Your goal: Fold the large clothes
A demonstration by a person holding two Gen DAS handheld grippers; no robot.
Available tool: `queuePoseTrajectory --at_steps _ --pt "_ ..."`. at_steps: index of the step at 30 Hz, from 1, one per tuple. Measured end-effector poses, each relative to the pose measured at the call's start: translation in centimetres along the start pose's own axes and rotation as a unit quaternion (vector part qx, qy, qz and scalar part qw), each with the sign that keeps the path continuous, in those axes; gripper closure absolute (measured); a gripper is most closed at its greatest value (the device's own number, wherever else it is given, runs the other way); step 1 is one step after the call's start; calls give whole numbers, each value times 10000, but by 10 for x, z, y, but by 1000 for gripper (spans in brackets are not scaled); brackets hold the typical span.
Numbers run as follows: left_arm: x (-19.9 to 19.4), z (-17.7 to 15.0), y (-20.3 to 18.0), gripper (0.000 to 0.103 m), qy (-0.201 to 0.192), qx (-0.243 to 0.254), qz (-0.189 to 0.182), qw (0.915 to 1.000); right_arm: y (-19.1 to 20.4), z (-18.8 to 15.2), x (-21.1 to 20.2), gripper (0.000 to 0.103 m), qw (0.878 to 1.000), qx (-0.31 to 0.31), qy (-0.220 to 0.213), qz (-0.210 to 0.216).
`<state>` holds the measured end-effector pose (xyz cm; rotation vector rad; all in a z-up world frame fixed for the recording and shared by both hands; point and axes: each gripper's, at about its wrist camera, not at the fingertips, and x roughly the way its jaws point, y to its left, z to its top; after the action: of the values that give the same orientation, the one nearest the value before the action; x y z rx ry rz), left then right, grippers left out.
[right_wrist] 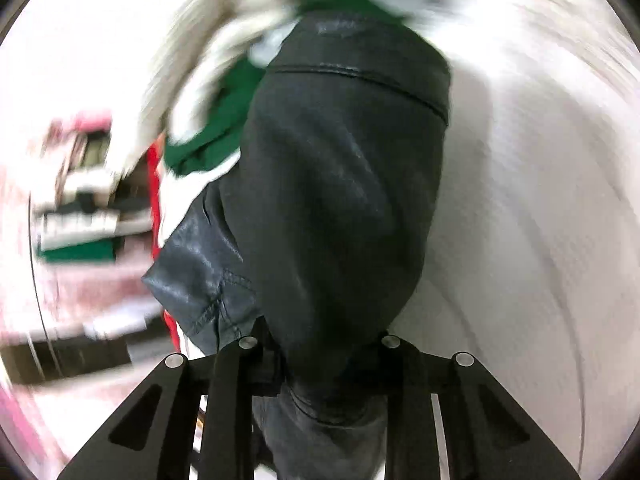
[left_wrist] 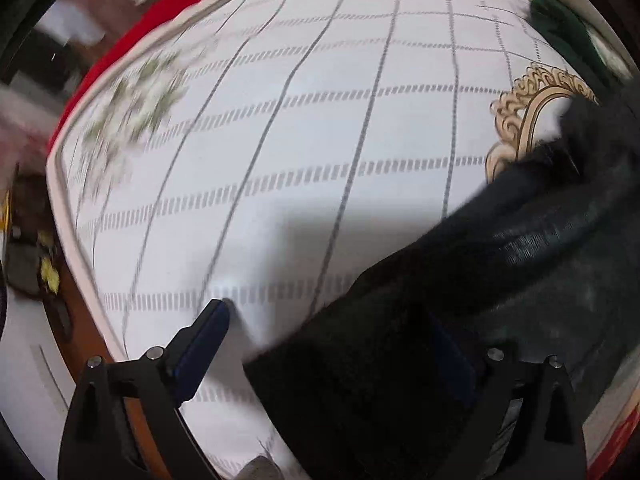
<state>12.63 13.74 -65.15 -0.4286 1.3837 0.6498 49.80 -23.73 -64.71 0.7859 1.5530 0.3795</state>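
Observation:
A large black leather-like garment (left_wrist: 500, 264) lies on a white checked bed sheet (left_wrist: 304, 152), spreading from the lower middle to the right in the left wrist view. My left gripper (left_wrist: 332, 340) is open, its jaws wide apart; the left finger (left_wrist: 204, 340) is over the sheet and the right finger is partly hidden by the black cloth. In the right wrist view the same black garment (right_wrist: 340, 184) hangs from my right gripper (right_wrist: 320, 360), which is shut on it. The fingertips are hidden by the cloth.
A red cover (left_wrist: 132, 36) edges the bed at the left. A green garment (right_wrist: 216, 120) and pale cloth lie behind the black one. A brown bed frame (left_wrist: 92, 320) and white floor show at the lower left. The right wrist view is blurred.

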Motion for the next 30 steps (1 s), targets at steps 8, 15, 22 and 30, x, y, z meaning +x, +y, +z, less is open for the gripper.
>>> queuePoseTrajectory --at_steps 8,15,22,30 --pt "-19 51 -42 4 -311 1016 -143 9942 -122 -114 -59 59 9900 1037 682 -668" --pt "-78 19 -61 4 -282 515 -616 9964 -104 -123 -111 56 9922 319 468 -1107" --pt "-70 1 -142 4 -182 781 -1086 9908 -37 -114 -169 56 9739 -944 -442 -2018" --pt "-15 30 -169 0 118 772 -1077 9911 32 -55 -85 57 9766 -1717 -147 -1287"
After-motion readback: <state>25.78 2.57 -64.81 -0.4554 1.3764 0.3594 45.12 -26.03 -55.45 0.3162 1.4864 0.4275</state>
